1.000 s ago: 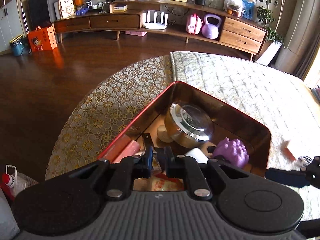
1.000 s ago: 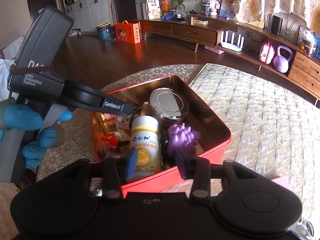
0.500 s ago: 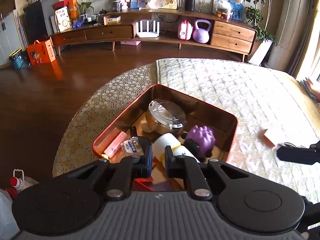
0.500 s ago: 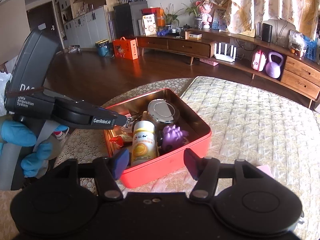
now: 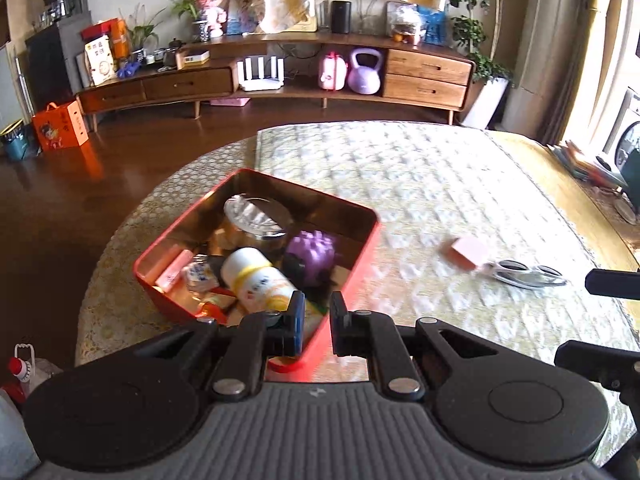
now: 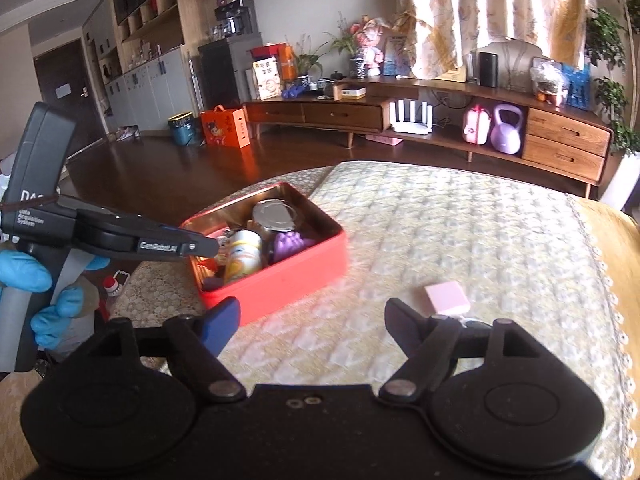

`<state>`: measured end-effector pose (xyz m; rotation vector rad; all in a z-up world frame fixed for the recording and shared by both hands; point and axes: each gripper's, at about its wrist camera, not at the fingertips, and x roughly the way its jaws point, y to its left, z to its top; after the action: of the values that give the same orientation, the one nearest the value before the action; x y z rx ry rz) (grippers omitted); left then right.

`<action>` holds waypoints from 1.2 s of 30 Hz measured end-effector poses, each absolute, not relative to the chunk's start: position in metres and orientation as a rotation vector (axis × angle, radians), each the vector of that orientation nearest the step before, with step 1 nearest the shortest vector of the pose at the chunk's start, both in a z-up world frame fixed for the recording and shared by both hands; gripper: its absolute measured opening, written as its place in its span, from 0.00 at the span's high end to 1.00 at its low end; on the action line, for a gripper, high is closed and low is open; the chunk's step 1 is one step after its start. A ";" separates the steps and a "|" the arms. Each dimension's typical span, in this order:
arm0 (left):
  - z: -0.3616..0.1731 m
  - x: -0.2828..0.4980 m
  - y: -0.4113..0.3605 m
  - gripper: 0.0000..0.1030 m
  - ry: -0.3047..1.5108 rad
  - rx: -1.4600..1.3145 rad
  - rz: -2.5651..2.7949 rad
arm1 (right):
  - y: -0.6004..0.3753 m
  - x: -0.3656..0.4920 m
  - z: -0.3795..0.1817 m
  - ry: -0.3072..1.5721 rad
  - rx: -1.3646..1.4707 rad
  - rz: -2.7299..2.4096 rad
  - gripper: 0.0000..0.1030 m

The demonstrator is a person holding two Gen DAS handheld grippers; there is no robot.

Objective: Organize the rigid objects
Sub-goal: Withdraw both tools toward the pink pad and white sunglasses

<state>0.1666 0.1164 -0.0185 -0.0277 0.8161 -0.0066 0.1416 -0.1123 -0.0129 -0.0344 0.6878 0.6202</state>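
A red tin box (image 5: pixel 362 256) (image 6: pixel 280 280) sits on the table's left part. It holds a white and yellow bottle (image 5: pixel 260 280) (image 6: pixel 242 256), a purple spiky ball (image 5: pixel 310 250) (image 6: pixel 288 242), a round metal tin (image 5: pixel 256 220) (image 6: pixel 276 214) and small packets. My left gripper (image 5: pixel 316 320) hovers over the box's near corner, its jaws a narrow gap apart and empty; it also shows in the right wrist view (image 6: pixel 200 246). My right gripper (image 6: pixel 312 320) is wide open and empty above the cloth. A pink block (image 5: pixel 466 252) (image 6: pixel 446 298) and white sunglasses (image 5: pixel 524 274) lie right of the box.
The table wears a quilted cream cloth (image 6: pixel 460 240) over a lace cover (image 5: pixel 120 248). Its rounded edge drops to a dark wood floor (image 5: pixel 60 208) on the left. A long wooden sideboard (image 5: pixel 280 76) stands far behind. A red-capped bottle (image 5: pixel 18 368) stands low at the left.
Both grippers have pulled back and up from the box, so it looks smaller. The right gripper's jaws have opened wider. The pink block and sunglasses have come into view.
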 end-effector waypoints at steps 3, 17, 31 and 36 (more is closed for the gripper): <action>-0.018 0.165 0.099 0.78 0.817 -0.033 -0.034 | -0.133 0.138 -0.016 0.689 -0.029 0.591 0.19; -0.025 0.178 0.019 0.22 0.787 -0.030 -0.128 | -0.204 0.139 -0.036 0.679 -0.075 0.554 0.14; -0.051 0.244 -0.017 0.00 0.803 -0.068 -0.182 | -0.215 0.216 -0.084 0.742 -0.199 0.616 0.08; -0.070 0.271 -0.024 0.00 0.826 -0.050 -0.192 | -0.216 0.241 -0.107 0.774 -0.193 0.609 0.08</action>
<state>0.2705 -0.0237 -0.0696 -0.0501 0.8258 -0.1921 0.2411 -0.2162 -0.1068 -0.1930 0.7738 0.6093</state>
